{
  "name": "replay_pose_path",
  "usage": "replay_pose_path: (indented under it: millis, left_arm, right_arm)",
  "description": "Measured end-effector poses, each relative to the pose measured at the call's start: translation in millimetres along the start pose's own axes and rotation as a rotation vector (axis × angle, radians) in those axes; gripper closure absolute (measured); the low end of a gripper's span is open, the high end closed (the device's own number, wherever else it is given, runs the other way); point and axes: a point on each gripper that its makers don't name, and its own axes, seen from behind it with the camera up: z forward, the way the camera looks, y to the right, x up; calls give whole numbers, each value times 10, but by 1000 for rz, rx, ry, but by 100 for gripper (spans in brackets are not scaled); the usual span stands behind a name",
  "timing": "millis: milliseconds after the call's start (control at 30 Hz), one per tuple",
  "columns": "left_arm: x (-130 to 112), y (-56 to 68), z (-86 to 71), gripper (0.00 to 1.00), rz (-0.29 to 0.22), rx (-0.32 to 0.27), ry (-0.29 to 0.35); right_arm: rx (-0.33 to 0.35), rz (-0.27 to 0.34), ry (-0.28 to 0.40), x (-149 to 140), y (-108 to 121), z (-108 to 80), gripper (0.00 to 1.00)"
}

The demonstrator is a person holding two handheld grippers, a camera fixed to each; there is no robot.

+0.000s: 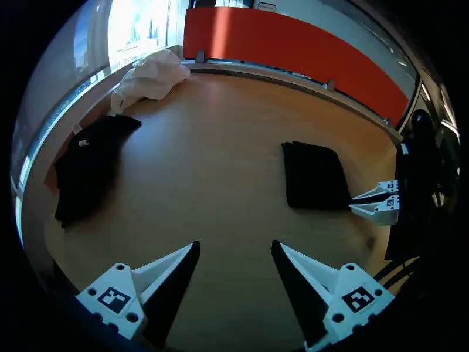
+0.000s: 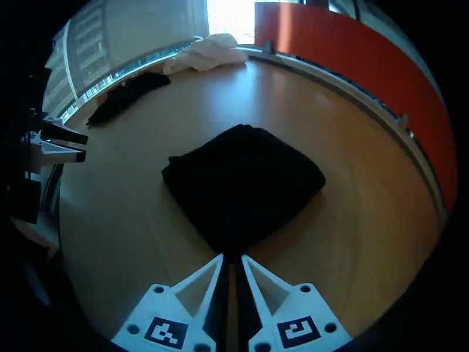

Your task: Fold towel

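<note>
Currently, the left gripper (image 1: 234,249) hovers released, its fingers spread wide over the bare table (image 1: 223,176), with the black towel (image 1: 313,175) ahead and to its right. The right gripper (image 2: 233,261) stands almost closed, its tips touching the towel's nearest corner; whether cloth lies between them cannot be told. The towel looks already folded into a compact stack. To finish well, square the layers from that corner, keep the tips low, and avoid dragging the stack across the table.

The near corner of the folded towel (image 2: 243,182) sinks into shadow at the right gripper (image 2: 233,258) — possibly pinched, too dark to tell.
</note>
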Motion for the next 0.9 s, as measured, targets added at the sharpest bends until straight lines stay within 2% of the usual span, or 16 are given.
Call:
replay_pose_path:
  millis: [233, 500, 633, 900]
  left_arm:
    - [23, 8, -1, 10, 2, -5, 4]
    - [78, 27, -4, 10, 10, -10, 12]
    - [122, 45, -14, 10, 19, -16, 18]
    - [233, 78, -51, 10, 37, -26, 35]
  right_arm:
    - [-11, -33, 23, 123, 23, -67, 95]
    - [-32, -52, 96, 519, 94, -267, 95]
    - [-46, -75, 145, 793, 145, -435, 95]
    - [-85, -114, 234, 1298, 286, -898, 95]
